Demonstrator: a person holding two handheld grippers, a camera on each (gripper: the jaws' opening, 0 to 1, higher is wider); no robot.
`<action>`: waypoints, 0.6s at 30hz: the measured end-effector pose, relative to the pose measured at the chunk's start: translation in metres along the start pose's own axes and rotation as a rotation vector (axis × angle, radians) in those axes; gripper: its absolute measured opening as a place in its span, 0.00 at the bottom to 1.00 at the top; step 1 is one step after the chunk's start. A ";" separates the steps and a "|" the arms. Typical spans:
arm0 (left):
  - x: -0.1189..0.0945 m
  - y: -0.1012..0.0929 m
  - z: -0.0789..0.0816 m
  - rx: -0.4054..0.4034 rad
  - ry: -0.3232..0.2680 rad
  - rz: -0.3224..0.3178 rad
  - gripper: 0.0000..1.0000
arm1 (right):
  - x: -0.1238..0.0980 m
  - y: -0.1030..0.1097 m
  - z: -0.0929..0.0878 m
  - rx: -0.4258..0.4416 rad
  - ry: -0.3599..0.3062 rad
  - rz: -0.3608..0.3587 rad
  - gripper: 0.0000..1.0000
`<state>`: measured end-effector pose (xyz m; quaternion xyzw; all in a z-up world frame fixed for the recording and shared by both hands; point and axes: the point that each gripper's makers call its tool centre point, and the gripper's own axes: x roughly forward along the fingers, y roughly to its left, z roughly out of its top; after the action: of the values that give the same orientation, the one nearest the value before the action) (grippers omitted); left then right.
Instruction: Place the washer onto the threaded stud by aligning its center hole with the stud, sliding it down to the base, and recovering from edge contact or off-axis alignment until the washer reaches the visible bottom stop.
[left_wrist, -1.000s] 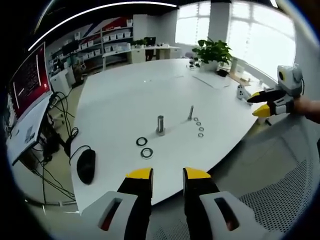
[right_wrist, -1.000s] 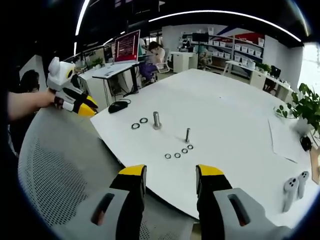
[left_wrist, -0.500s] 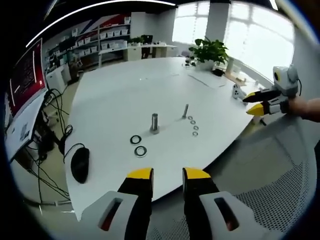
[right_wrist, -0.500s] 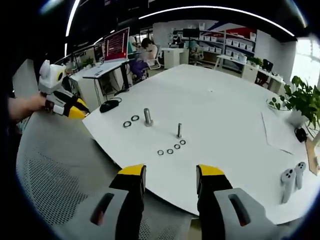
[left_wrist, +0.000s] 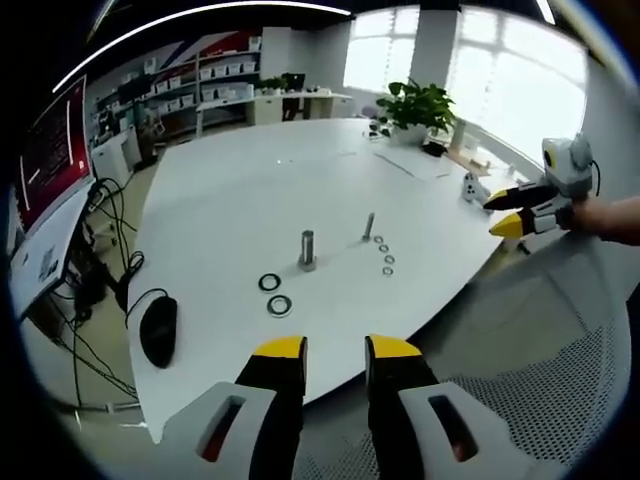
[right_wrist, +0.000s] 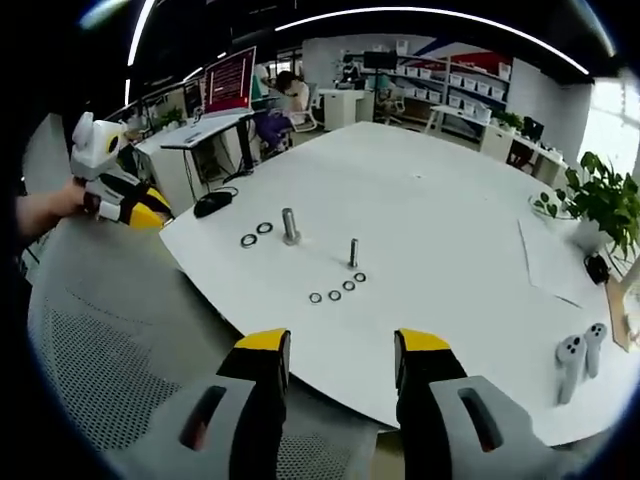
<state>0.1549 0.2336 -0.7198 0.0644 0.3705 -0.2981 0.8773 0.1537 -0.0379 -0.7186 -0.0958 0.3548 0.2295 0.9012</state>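
On the white table (left_wrist: 240, 190) stand two studs. In the left gripper view the thick stud (left_wrist: 307, 249) stands upright near the middle of the table, and the thin stud (left_wrist: 369, 226) stands upright to the right of it and a little farther from the camera. Two large washers (left_wrist: 273, 294) lie flat on the table just in front of the thick stud, close to each other; I cannot tell if they touch. Four small washers (left_wrist: 385, 256) lie in a short curved row next to the thin stud. No washer sits on a stud.

The left gripper (left_wrist: 334, 348) is over the floor, before the near edge of the table, and its yellow-tipped jaws stand apart with a narrow gap and hold nothing. The right gripper (right_wrist: 333, 342) is also off the table edge, with a wider gap between its jaws, and holds nothing.

In the right gripper view the left gripper appears at the far left, held by a hand (right_wrist: 55, 205), well apart from the washers. In the left gripper view the right gripper appears at the far right, beyond the table edge.

A black mouse (left_wrist: 159, 331) lies near the left edge of the table. A potted plant (left_wrist: 420, 104) stands at the far side. A mesh chair (right_wrist: 100, 370) is under the right gripper.
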 end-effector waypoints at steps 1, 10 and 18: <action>0.000 0.001 0.000 0.000 0.000 0.005 0.21 | 0.000 -0.001 0.000 0.004 -0.002 -0.002 0.44; 0.004 0.002 -0.002 -0.024 0.040 -0.006 0.22 | -0.001 -0.002 0.003 0.004 -0.019 0.006 0.46; 0.005 0.011 -0.001 -0.110 0.051 -0.003 0.22 | -0.003 0.002 0.007 0.032 -0.050 0.036 0.46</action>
<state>0.1627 0.2406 -0.7250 0.0233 0.4087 -0.2767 0.8694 0.1552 -0.0346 -0.7117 -0.0693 0.3376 0.2422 0.9070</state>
